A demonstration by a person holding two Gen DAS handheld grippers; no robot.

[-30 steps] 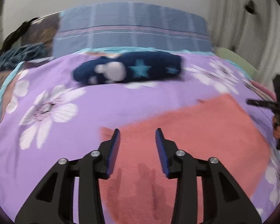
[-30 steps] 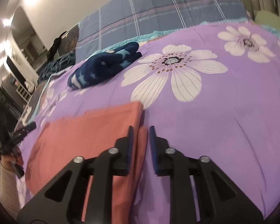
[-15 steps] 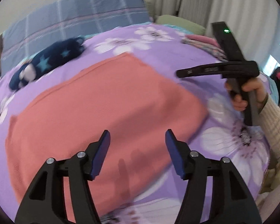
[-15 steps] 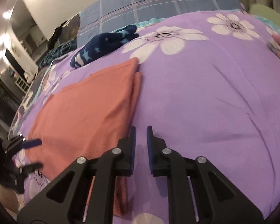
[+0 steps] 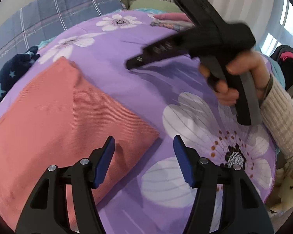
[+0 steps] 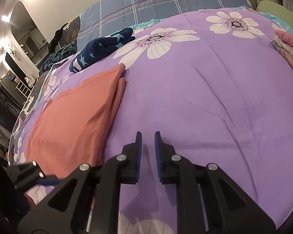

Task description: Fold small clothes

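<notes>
Left wrist view: salmon cloth [image 5: 54, 117] lies flat, already doubled, on purple bedspread [image 5: 138, 81]; left gripper [image 5: 143, 152] open, empty, over its near corner; right gripper [image 6: 148, 142] opening slightly, empty; cloth looks light, limp; pinch corners.

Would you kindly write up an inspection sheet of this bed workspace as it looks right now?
Surface: purple floral bedspread, lightly creased.
Job's things: coral cloth lying folded flat; navy star-print garment bunched behind it.
Clutter: folded pink clothes at the bed's edge.
Grippers: left gripper open over the coral cloth's corner, empty; right gripper jaws opening, nothing between them.
Cables: nothing seen.
Surroundings: blue plaid quilt, curtains.
</notes>
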